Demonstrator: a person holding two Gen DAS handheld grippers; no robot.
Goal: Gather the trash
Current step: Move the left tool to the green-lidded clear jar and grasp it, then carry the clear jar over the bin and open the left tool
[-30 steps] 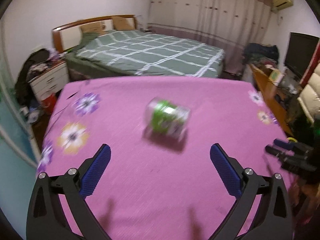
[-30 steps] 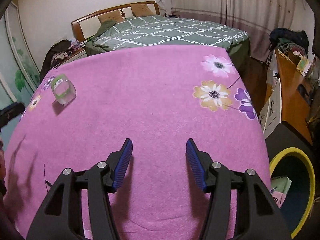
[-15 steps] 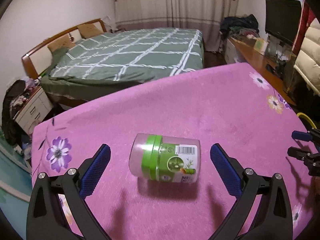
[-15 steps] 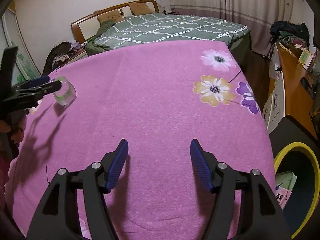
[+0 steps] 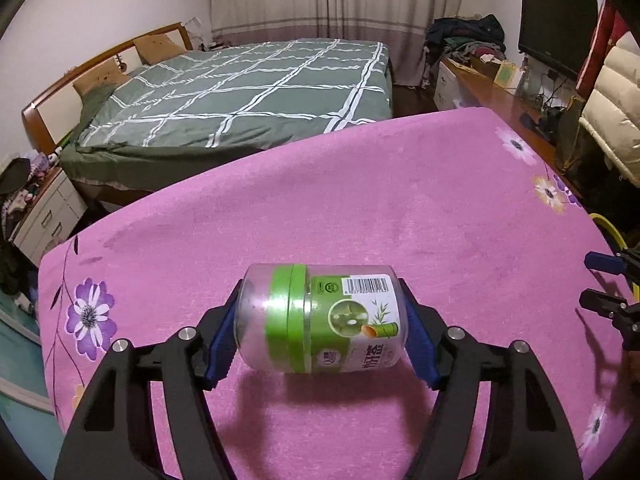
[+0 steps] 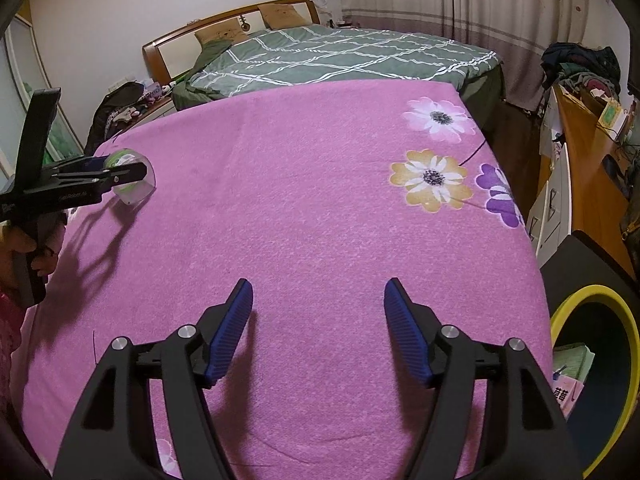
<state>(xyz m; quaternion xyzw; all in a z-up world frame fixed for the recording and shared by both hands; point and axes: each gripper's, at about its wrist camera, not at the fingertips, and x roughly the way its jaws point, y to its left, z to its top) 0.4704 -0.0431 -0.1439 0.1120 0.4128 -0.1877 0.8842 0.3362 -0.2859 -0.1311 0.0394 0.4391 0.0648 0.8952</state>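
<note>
A clear plastic jar (image 5: pixel 320 320) with a green band and a bamboo label lies on its side on the pink flowered tablecloth (image 5: pixel 360 200). My left gripper (image 5: pixel 320 292) is around it. Its jaws are closing, and the blue pads (image 5: pixel 222 340) meet the jar's two ends. In the right wrist view the same jar (image 6: pixel 134 192) shows at the far left inside the left gripper (image 6: pixel 120 168), which a hand holds. My right gripper (image 6: pixel 318 284) hovers over bare cloth near the table's front. Its jaws are opening with nothing between them.
A yellow-rimmed bin (image 6: pixel 592 300) with paper inside stands on the floor off the table's right edge. Behind the table is a bed (image 5: pixel 248 96) with a green checked cover. A wooden desk (image 6: pixel 588 152) with clutter runs along the right wall.
My left gripper moved in over the jar and its jaws came together from wide apart onto the jar's ends. The right gripper stayed in place and its jaws spread a little.
</note>
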